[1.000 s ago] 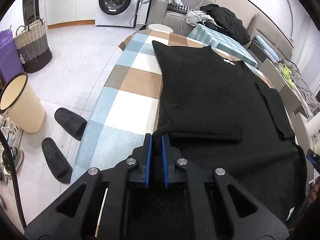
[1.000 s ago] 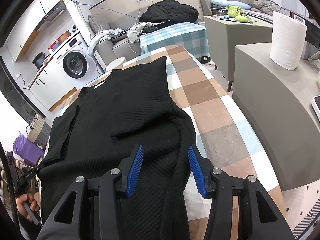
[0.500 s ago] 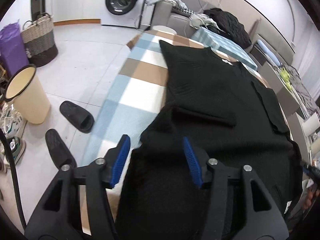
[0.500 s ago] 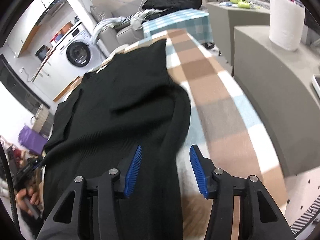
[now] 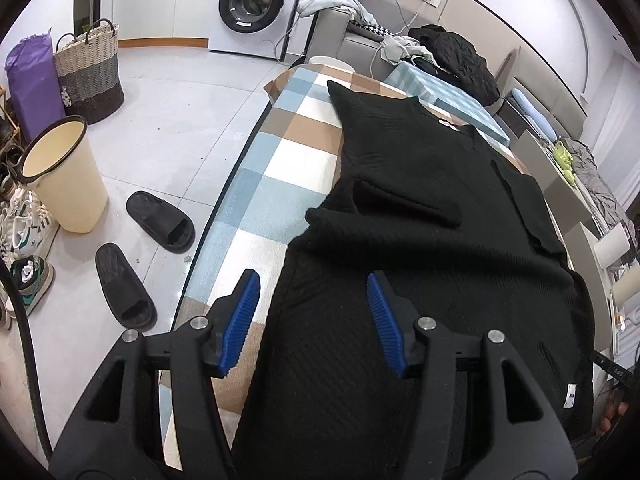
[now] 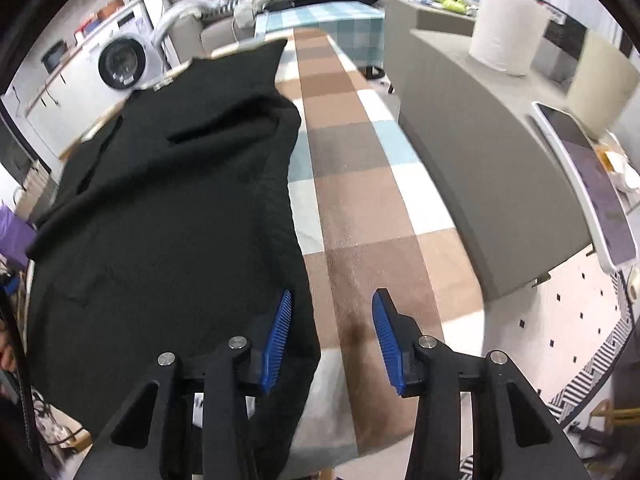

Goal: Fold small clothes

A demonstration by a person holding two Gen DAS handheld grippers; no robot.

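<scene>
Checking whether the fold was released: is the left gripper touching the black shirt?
Cannot tell. In the left wrist view the left gripper is open above the black shirt, but no gap shows.

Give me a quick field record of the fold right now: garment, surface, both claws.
garment: black top spread flat, one sleeve folded in across the body
surface: checked cloth on the table
left claw: open, over the top's near edge, gripping nothing
right claw: open, at the top's other edge, mostly over bare cloth
floor nearby: two black slippers

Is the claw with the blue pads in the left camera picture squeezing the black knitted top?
No, the left gripper is open above the black knitted top.
</scene>
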